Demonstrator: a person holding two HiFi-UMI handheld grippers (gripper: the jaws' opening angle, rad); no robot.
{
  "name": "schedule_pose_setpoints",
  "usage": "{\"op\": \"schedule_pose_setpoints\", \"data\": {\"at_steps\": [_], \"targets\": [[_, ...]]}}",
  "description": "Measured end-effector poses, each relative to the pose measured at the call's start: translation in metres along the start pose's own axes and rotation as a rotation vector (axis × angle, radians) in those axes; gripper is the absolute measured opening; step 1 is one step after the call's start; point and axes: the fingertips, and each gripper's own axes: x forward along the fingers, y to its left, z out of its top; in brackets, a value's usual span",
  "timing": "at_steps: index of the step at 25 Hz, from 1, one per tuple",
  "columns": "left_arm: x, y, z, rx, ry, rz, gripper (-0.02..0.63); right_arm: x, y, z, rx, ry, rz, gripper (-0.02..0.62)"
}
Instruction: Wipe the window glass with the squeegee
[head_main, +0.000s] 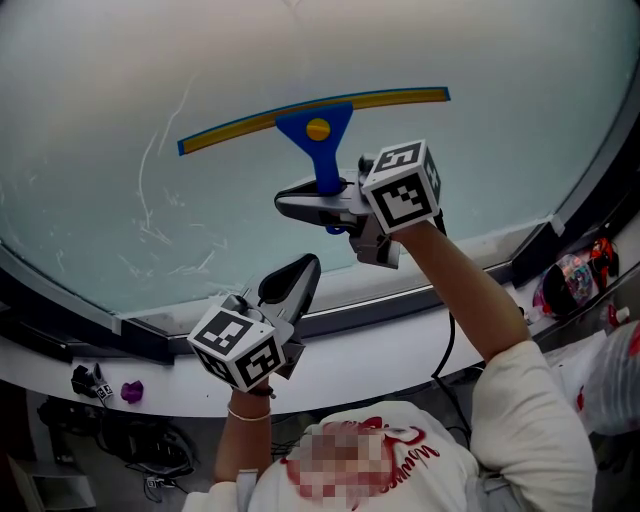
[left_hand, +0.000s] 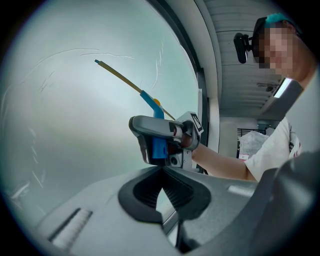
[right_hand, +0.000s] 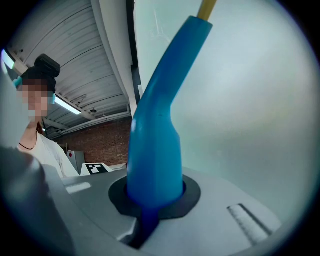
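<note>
A squeegee (head_main: 318, 125) with a blue handle and a long yellow-and-blue blade lies against the window glass (head_main: 480, 160), its blade slightly tilted, left end lower. My right gripper (head_main: 322, 203) is shut on the lower end of the handle; in the right gripper view the blue handle (right_hand: 157, 135) rises from between the jaws of the right gripper (right_hand: 155, 195). Below it and off the glass, my left gripper (head_main: 298, 275) is shut and holds nothing. From the left gripper (left_hand: 162, 192) I see the squeegee (left_hand: 120, 77) and the right gripper (left_hand: 156, 134).
Thin wet streaks (head_main: 160, 200) mark the glass at the left. A dark window frame and white sill (head_main: 400, 340) run below the pane. Bags and small items (head_main: 570, 280) sit at the right, and a purple object (head_main: 132, 391) and cables lie at the lower left.
</note>
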Motion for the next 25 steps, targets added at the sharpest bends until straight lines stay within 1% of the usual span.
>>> {"op": "schedule_pose_setpoints", "data": {"at_steps": [9,16,25], "targets": [[0.000,-0.002,-0.011,-0.017,0.020,0.006,0.000,0.001,-0.005,-0.030,0.043,-0.004,0.005,0.028],[-0.002,-0.006,-0.021,-0.021,0.051,0.020,0.000,0.001,-0.007,-0.050,0.073,-0.013,0.009,0.028],[0.002,-0.011,-0.047,-0.043,0.087,0.012,0.000,0.002,-0.012,-0.074,0.098,-0.014,0.012,0.029]]}}
